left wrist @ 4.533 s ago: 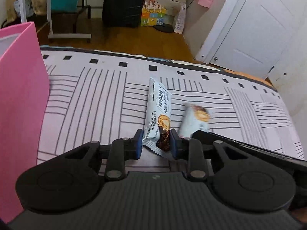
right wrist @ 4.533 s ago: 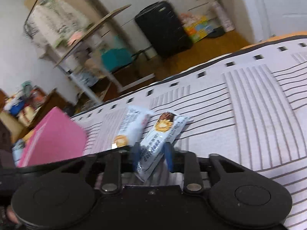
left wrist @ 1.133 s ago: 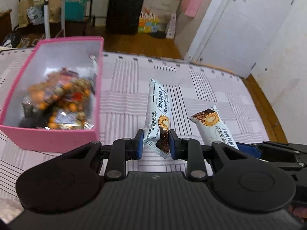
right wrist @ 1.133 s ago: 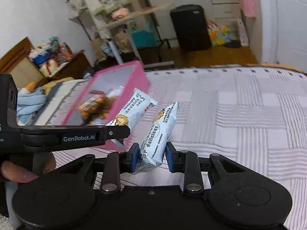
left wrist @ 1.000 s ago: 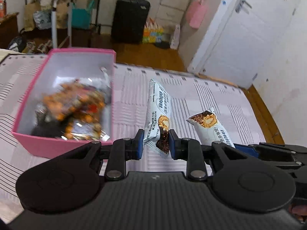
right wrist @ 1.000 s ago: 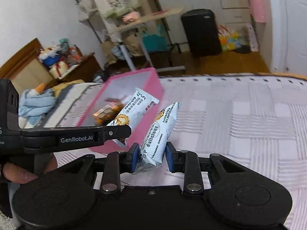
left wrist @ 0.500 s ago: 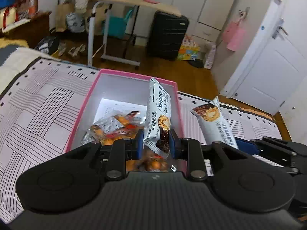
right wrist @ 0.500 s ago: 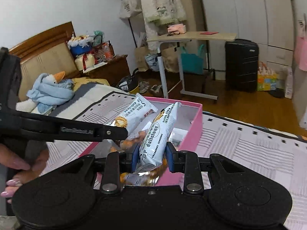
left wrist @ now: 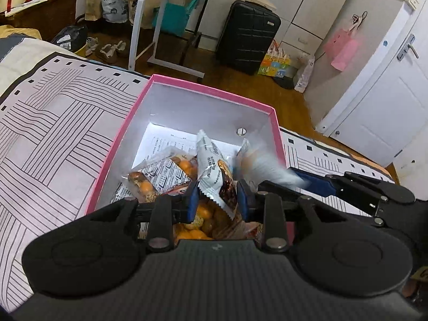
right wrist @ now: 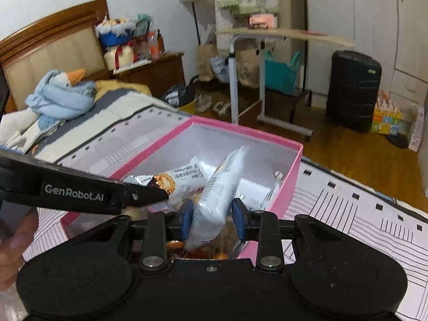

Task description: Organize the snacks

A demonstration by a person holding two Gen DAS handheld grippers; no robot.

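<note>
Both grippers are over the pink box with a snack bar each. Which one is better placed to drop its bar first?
Left, narrowly: its opening gripper has its bar over the box's middle; the right gripper's bar hangs nearer the rim.

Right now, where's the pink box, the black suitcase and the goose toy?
Pink box (left wrist: 214, 91): left wrist view, far rim.
Black suitcase (left wrist: 247, 36): left wrist view, front face.
Goose toy (right wrist: 60, 96): right wrist view, blue body.
</note>
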